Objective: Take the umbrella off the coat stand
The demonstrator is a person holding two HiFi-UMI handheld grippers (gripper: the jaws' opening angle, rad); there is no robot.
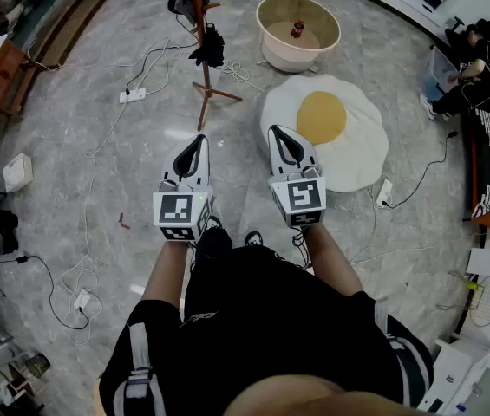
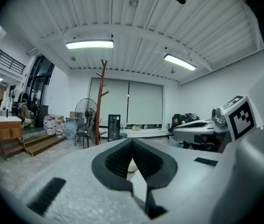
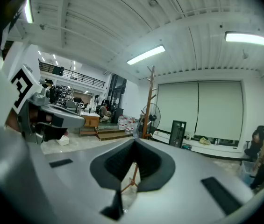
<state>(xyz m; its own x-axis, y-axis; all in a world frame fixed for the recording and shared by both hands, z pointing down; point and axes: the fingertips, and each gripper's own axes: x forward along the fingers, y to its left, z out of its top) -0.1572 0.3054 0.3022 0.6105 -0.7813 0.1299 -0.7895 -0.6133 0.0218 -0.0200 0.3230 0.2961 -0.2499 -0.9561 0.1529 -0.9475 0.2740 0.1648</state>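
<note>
**Left gripper** [image 2: 132, 143]: jaws closed tip to tip, nothing between the pads. It is held about level in front of the person's body.

**Right gripper** [image 3: 134, 144]: jaws likewise closed and empty, also about level. It sits beside the left gripper, the two apart from each other.

**Coat stand** [image 1: 202, 68]: a brown wooden pole with short side branches on spread feet. It stands upright on the grey stone-look floor [image 1: 71, 172], ahead of both grippers and well apart from them. It is closer to the left gripper's line.

**Umbrella** [image 1: 207, 47]: black and folded, hanging against the pole of the coat stand, above the feet. Neither gripper touches it.

**Rug** [image 1: 327, 159]: white, shaped like a fried egg with a round yellow centre. It lies on the floor to the right of the stand's feet, ahead of the right gripper.

**Tub** [image 1: 284, 61]: round and cream, just beyond the rug. A small dark red thing [image 1: 297, 29] stands inside it.

**Power strip** [image 1: 132, 95]: white, on the floor left of the stand, with cables trailing from it.

**Fan** [image 2: 86, 112]: a standing fan, beside the stand as the left gripper view shows it.

**Water bottles** [image 2: 53, 125]: a cluster near the far wall, left of the fan.

**Desk** [image 1: 2, 76]: wooden, at the left edge of the head view.

**Seated person** [image 1: 479, 68]: in dark clothes, at the right edge of the head view.
</note>
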